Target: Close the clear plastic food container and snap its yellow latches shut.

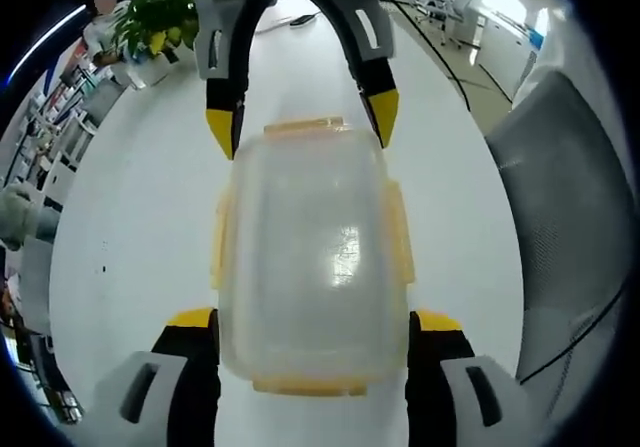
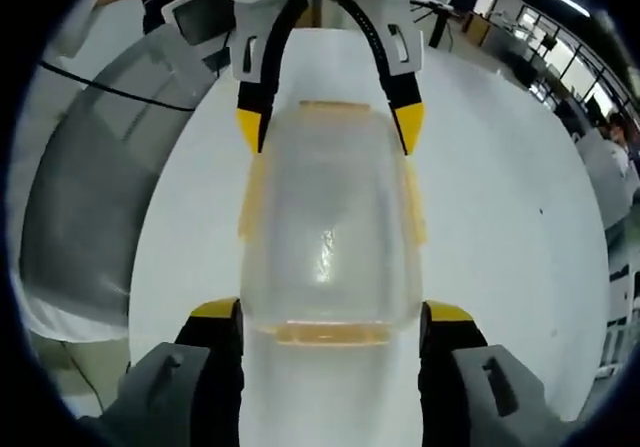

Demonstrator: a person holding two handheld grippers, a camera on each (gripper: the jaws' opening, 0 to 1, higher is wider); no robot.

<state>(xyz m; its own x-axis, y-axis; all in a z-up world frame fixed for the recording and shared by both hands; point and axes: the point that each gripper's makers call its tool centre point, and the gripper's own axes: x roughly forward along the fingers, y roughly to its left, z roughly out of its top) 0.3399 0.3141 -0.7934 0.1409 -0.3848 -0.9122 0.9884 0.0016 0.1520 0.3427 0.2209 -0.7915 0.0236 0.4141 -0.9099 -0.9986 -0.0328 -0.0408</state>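
The clear plastic container (image 1: 310,257) lies on the white table (image 1: 130,227) with its lid on top. Yellow latches show on its long sides (image 1: 222,242) and at both ends. My left gripper (image 1: 312,319) is open, one jaw on each side of the container's near end, close against its walls. My right gripper (image 1: 302,127) reaches in from the far side, its yellow tips flanking the far end latch (image 1: 303,125). In the right gripper view the same container (image 2: 328,227) lies between my right gripper (image 2: 330,312), open around its near end, and the left gripper (image 2: 329,125) at the far end.
A grey mesh chair (image 1: 560,197) stands beside the table, and shows again in the other view (image 2: 90,197). A potted plant (image 1: 155,17) sits at the table's far end, and a black cable (image 1: 430,47) runs across it. A person (image 2: 615,167) sits beyond the table edge.
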